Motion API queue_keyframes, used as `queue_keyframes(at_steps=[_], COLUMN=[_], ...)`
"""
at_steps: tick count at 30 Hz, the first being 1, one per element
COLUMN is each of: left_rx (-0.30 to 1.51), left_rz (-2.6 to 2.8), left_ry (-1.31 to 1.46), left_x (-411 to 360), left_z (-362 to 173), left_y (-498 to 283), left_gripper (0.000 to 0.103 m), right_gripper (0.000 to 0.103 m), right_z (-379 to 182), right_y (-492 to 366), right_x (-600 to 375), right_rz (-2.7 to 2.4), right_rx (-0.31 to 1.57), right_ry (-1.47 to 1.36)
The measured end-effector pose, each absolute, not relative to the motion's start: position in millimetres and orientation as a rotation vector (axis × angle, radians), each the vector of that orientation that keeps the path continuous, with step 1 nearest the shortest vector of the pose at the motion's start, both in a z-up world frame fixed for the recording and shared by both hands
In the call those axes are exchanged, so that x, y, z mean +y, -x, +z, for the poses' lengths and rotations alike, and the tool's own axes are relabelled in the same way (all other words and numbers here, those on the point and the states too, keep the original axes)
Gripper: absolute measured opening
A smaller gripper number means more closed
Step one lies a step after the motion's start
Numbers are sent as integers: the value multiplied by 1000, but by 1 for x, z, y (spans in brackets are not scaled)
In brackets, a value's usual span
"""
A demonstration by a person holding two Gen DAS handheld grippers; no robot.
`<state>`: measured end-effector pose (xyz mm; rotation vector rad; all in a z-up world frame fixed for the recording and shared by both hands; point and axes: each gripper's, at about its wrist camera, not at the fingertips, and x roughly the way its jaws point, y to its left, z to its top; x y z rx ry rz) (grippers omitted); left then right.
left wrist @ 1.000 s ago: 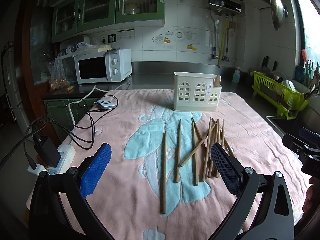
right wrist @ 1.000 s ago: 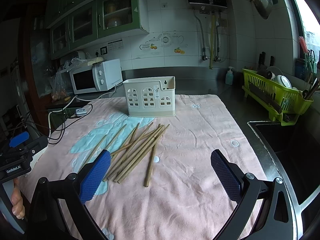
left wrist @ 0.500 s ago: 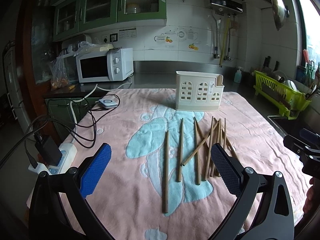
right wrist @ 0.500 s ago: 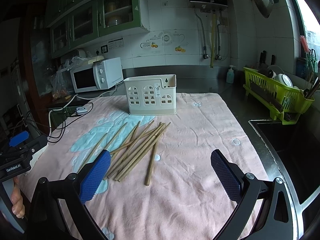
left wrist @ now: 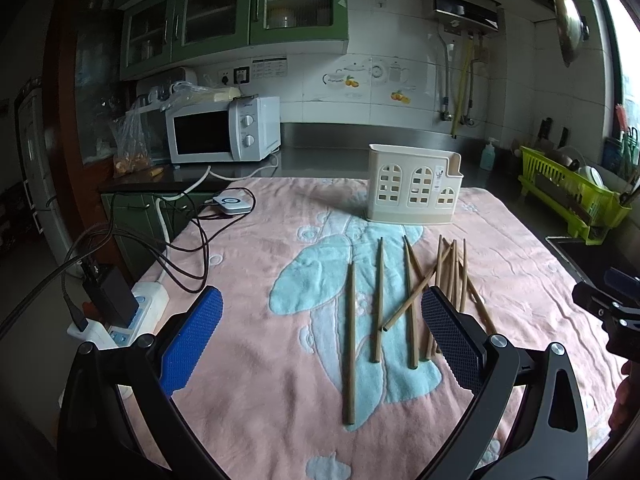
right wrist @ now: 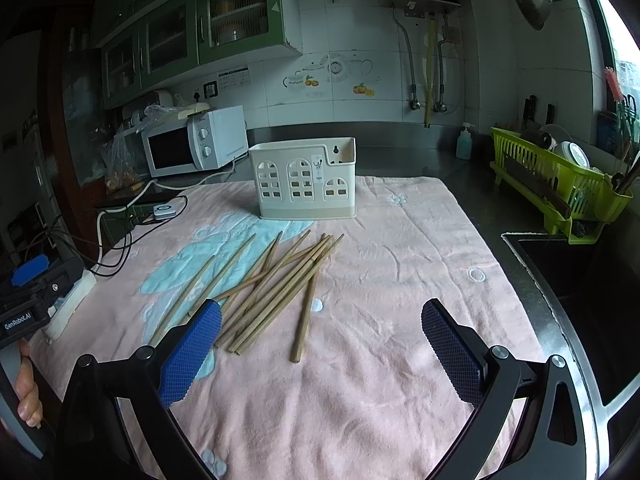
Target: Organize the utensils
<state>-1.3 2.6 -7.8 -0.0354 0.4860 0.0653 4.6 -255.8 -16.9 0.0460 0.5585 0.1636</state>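
Several wooden chopsticks (left wrist: 408, 300) (right wrist: 276, 284) lie scattered on a pink towel (left wrist: 280, 400) (right wrist: 400, 280) with a blue figure on it. Behind them stands a cream utensil holder (left wrist: 414, 190) (right wrist: 306, 178) with window-shaped cutouts, upright, nothing visible inside it. My left gripper (left wrist: 320, 336) hovers open above the towel's near edge, short of the chopsticks, holding nothing. My right gripper (right wrist: 320, 340) is also open and empty, near the lower ends of the chopsticks. Each view shows the other gripper's body at its edge.
A white microwave (left wrist: 222, 130) sits at the back left. Cables and a power strip (left wrist: 132, 312) run along the towel's left edge. A green dish rack (right wrist: 560, 184) and a dark sink (right wrist: 580, 280) are on the right. A soap bottle (right wrist: 464, 144) stands by the wall.
Both grippers have crept slightly forward toward the chopsticks and holder. Both stay open; the chopsticks have not moved.
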Motion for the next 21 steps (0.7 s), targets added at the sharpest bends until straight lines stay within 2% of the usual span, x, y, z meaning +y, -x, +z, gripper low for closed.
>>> queue_keyframes(at_steps=[10, 21], left_rx=[517, 645], left_rz=[44, -40], left_ry=[30, 15], left_x=[5, 0], left_z=[-24, -60], left_y=[1, -8], left_gripper=[98, 83], right_gripper=[97, 97], right_z=[-26, -38], right_y=[-10, -20], right_x=[-253, -253], right_rz=[172, 184], right_rx=[586, 625], right_ry=[-46, -56])
